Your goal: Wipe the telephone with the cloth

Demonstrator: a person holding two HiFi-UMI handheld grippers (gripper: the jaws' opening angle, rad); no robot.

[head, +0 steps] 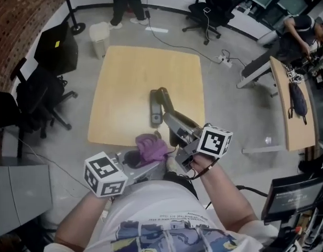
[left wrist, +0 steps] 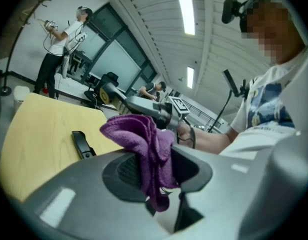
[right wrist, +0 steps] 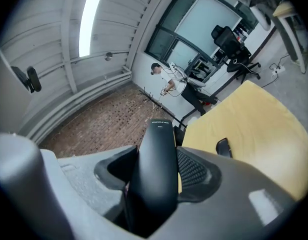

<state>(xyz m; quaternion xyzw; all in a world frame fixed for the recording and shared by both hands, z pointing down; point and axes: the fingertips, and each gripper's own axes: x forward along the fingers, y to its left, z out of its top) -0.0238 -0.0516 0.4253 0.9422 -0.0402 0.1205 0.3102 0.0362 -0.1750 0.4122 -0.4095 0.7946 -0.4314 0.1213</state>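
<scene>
A black telephone handset (right wrist: pixel 156 149) stands upright between the jaws of my right gripper (right wrist: pixel 155 181), which is shut on it. In the head view that gripper (head: pixel 172 121) holds the handset (head: pixel 165 100) over the near middle of the wooden table (head: pixel 130 83). The dark telephone base (head: pixel 155 109) lies flat on the table just left of it, also seen as the base (left wrist: pixel 82 144) in the left gripper view. My left gripper (left wrist: pixel 155 170) is shut on a crumpled purple cloth (left wrist: pixel 144 139). The cloth (head: pixel 151 147) hangs at the table's near edge, beside the right gripper.
Black office chairs (head: pixel 43 96) stand left of the table, and a white bin (head: pixel 99 38) at its far left corner. A cable and power strip (head: pixel 223 60) lie on the floor beyond. A long side desk (head: pixel 290 106) stands at right. A person (head: pixel 126 1) stands at the back.
</scene>
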